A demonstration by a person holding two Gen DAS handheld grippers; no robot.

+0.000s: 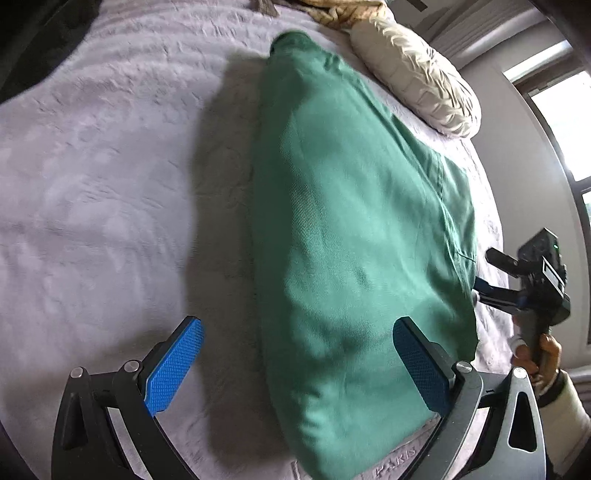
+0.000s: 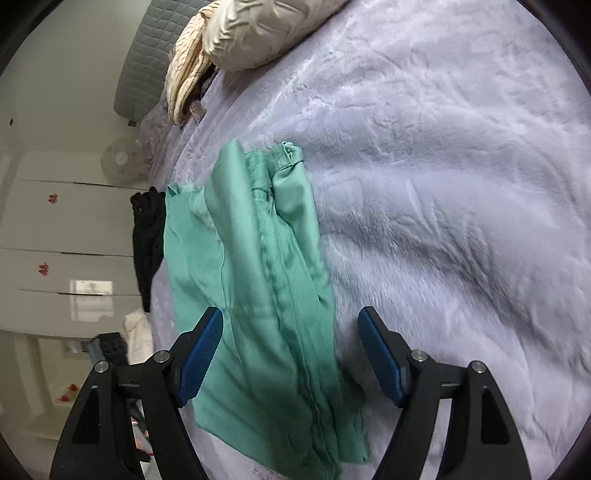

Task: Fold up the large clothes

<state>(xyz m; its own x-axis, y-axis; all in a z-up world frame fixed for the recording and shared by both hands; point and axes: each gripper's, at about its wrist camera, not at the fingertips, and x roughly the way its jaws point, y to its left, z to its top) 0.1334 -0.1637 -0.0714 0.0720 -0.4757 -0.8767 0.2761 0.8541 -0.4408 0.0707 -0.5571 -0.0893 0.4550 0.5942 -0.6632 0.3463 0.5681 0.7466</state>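
A green garment [image 1: 351, 229] lies folded lengthwise into a long strip on the pale grey fleece bed cover [image 1: 103, 192]. My left gripper [image 1: 295, 365] is open above its near end, one blue pad [image 1: 173, 365] over the cover, the other over the cloth. The garment also shows in the right wrist view [image 2: 258, 277], with seams and a cuff at its far end. My right gripper [image 2: 290, 354] is open and empty over the strip's near part. The right gripper also shows in the left wrist view [image 1: 476, 286], at the garment's right edge.
A cream quilted jacket [image 1: 413, 74] lies at the far edge of the bed, also in the right wrist view [image 2: 251, 33]. A black garment [image 2: 147, 236] hangs off the bed's left side. White cabinets [image 2: 55, 229] and a fan stand beyond it. A window [image 1: 565, 122] is at right.
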